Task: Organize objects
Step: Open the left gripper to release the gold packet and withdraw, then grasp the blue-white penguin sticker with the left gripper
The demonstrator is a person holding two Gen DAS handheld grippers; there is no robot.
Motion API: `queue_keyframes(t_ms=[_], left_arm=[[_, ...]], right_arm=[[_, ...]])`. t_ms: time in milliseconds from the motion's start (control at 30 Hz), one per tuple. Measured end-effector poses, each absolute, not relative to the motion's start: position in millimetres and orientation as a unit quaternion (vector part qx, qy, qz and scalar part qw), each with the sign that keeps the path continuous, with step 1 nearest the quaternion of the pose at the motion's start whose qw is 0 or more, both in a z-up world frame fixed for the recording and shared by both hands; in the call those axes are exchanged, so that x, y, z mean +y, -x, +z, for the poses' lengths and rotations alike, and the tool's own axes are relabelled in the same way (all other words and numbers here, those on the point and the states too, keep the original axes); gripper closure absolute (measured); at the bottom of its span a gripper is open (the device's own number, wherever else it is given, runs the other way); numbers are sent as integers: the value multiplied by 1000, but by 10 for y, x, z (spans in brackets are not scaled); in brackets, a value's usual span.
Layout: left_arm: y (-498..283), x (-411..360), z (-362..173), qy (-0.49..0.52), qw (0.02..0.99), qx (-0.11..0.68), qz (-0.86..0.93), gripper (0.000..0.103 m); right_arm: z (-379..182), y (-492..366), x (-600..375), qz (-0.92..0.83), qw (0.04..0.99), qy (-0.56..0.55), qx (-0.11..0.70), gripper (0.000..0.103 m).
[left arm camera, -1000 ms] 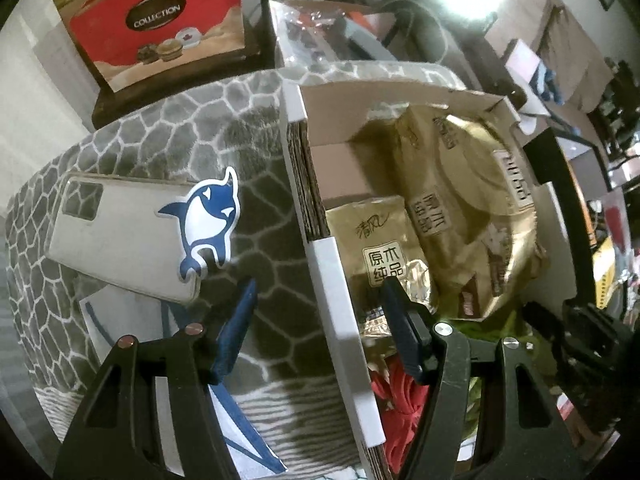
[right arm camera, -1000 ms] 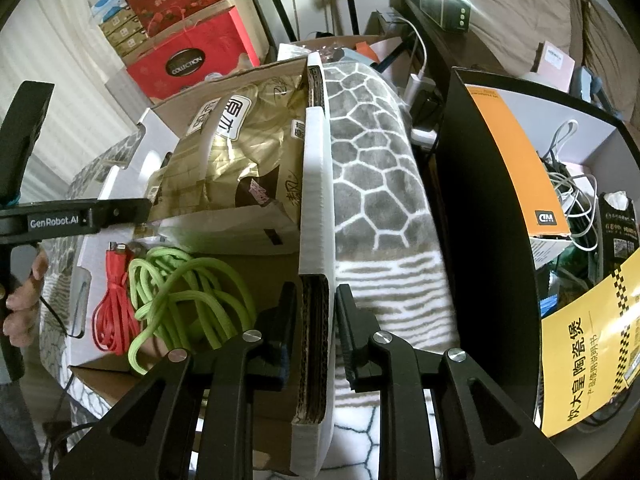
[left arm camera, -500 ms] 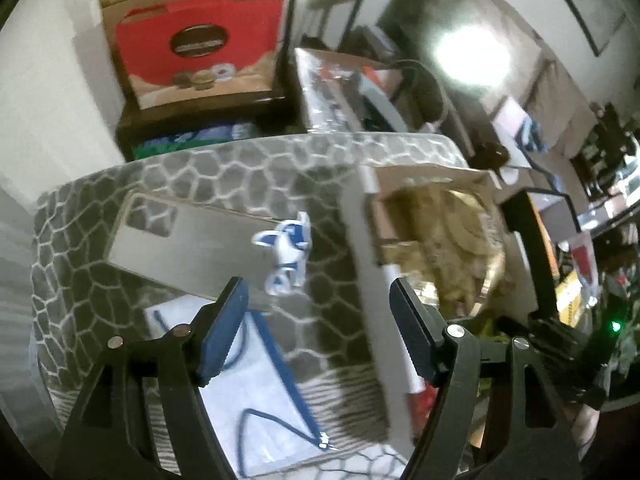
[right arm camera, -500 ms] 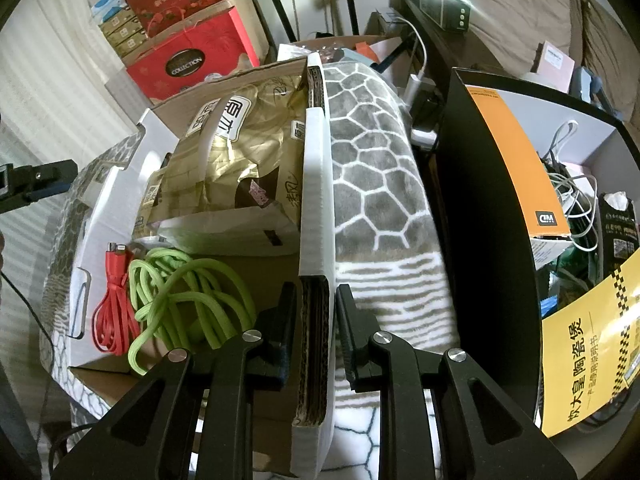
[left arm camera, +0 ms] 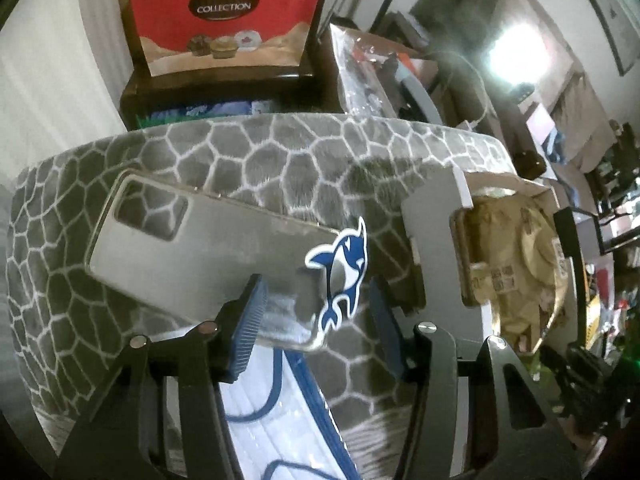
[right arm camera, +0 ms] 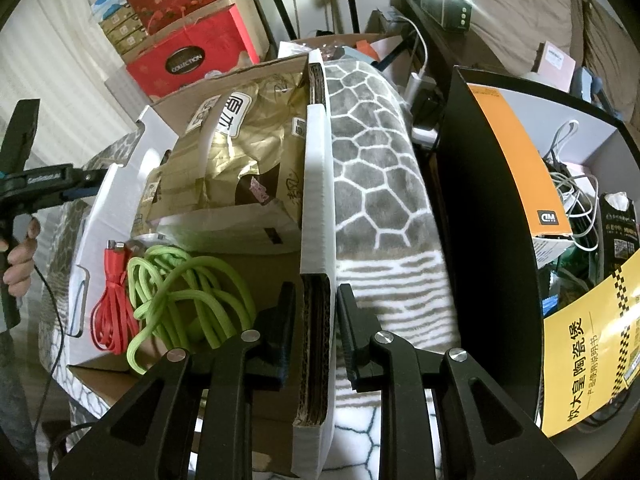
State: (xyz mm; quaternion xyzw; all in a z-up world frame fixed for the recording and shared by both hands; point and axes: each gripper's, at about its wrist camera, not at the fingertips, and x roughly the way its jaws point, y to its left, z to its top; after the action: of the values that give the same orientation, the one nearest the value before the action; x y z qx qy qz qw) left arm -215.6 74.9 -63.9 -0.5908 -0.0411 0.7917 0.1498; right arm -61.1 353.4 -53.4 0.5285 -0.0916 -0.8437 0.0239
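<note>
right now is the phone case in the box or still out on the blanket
Out. The clear phone case lies flat on the patterned blanket, left of the cardboard box.

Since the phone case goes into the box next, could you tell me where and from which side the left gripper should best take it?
Probably the near short end of the phone case, beside the dolphin sticker, from above: it lies flat, and the open left gripper already straddles that end.

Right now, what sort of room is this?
Probably a lived-in bedroom or storeroom at home: stacked gift boxes, a bed with a brown cover, and a cardboard box of packets and cables on a patterned blanket.
</note>
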Motion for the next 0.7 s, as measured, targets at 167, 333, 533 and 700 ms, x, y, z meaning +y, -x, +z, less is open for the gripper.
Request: queue_keyframes(t_ms=[167,333,533,700], left_arm=[[2242,859,-666,588,146,-28,795,62],[2292,871,-688,585,131,-29,800,84],[2261,779,-585,561,133,-61,815,96],[2187,687,-432,544,149,-102,819,102]], right_arm=[[-534,611,3531,-843,24,-529,-92,81],[-532,612,3528,-843,24,-529,-92,81],[-532,613,3528,-843,24,-529,-92,81],[-530,612,3527,-843,24,-529,-91,81]])
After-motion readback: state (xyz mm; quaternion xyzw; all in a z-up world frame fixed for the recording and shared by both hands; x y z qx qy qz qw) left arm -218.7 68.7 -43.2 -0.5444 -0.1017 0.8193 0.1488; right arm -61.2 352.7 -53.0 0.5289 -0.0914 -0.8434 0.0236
